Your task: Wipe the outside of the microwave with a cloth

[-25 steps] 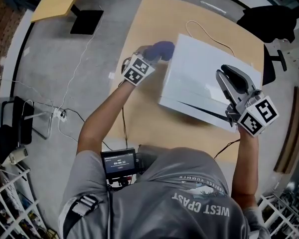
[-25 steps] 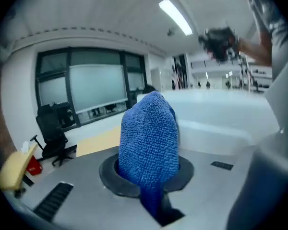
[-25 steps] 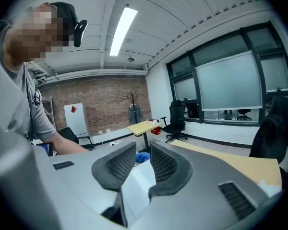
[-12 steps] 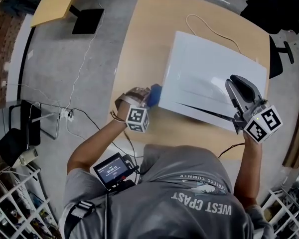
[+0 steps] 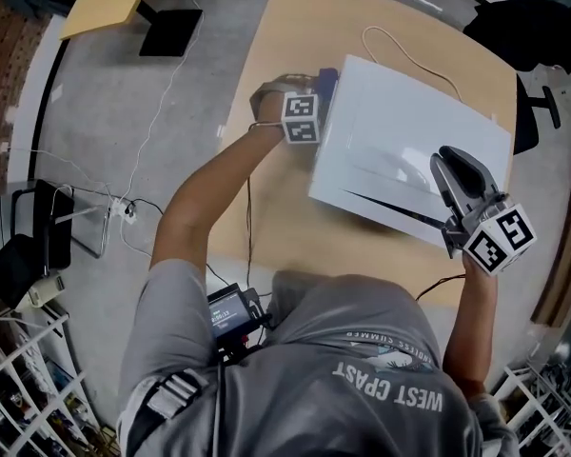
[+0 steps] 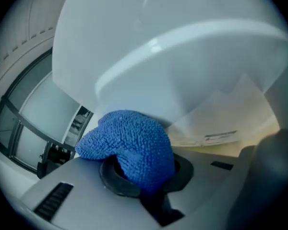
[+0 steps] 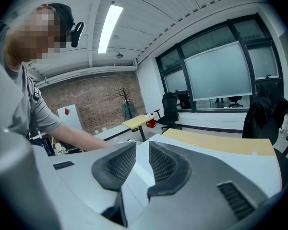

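At the upper-left corner of the white box-shaped microwave, the left gripper, clamped on a nubbly blue cloth, ends a side stroke begun at lower left, while the right gripper, part-open, holds nothing.

Brick wall, grey floor.

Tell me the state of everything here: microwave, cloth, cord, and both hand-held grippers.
Microwave: on the table, door looks shut.
Cloth: bunched, against the microwave's corner.
Cord: loose on the table.
Left hand-held gripper: shut on the cloth.
Right hand-held gripper: open, empty.
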